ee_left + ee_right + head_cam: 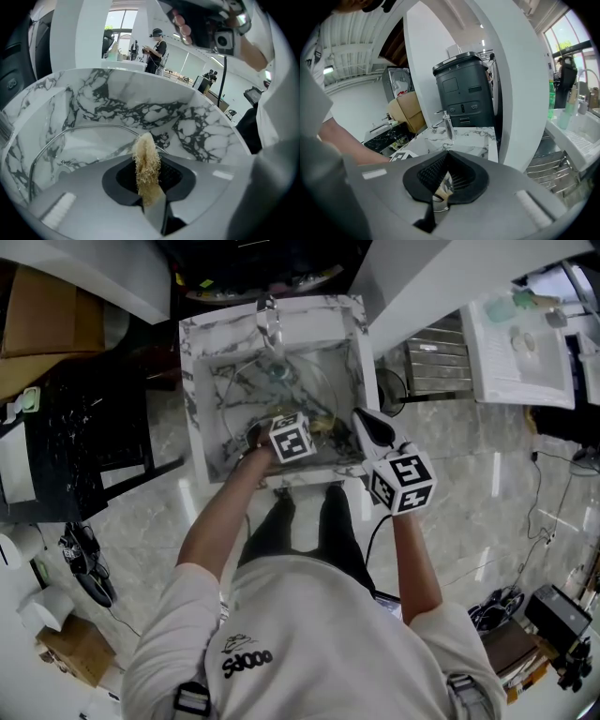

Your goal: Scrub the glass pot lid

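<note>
the left tongs (149, 180) clench a fibrous scrubber (145, 154) over the glass pot lid (79, 140) in the sink (361, 362), and the right tongs (446, 180) seem clamped on its rim near the sink's near right corner, so press the fibres flat and keep the lid braced.

The marble sink (192, 399) stands on a pale floor (487, 512). The glass pot lid (278, 373) sits inside its basin.

Glass pot lid (298, 390) in the marble sink (200, 381), upper centre of the frame.
Clear glass with a thin metal rim, it seems to lean on the sink's back wall; a pale, fibrous scrubber (146, 168) stands upright just before it.
</note>
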The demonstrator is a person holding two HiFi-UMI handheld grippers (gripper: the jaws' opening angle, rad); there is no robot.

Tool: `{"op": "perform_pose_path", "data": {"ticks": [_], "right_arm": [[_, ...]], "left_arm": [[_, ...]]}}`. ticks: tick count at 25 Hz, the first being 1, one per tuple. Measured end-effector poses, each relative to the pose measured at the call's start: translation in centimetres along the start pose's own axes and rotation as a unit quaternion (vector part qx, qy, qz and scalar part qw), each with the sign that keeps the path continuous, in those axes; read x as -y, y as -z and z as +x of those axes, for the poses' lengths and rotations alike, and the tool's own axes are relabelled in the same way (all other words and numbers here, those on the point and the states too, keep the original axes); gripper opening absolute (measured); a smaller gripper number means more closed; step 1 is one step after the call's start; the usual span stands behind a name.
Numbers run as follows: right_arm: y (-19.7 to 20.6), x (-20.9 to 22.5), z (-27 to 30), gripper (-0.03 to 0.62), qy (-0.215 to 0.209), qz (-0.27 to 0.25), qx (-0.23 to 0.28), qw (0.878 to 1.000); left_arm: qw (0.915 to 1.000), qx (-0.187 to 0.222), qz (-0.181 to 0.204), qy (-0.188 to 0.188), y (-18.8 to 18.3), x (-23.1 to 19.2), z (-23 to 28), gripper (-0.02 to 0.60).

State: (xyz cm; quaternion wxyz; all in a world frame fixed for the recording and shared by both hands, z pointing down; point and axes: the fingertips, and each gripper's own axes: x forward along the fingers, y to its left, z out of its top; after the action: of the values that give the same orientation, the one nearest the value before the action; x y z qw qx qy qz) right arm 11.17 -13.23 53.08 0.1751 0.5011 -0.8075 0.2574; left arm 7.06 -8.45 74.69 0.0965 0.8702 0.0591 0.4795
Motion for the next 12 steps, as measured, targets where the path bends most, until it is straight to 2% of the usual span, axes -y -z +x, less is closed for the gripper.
{"op": "perform_pose_path", "data": {"ticks": [12], "right_arm": [[0.7, -3.0, 0.1, 0.003, 0.014, 0.002, 0.005, 1.000]], "left_arm": [[0.9967, -0.023, 0.025, 0.073, 3.0, 3.7, -1.4, 0.063]]}}
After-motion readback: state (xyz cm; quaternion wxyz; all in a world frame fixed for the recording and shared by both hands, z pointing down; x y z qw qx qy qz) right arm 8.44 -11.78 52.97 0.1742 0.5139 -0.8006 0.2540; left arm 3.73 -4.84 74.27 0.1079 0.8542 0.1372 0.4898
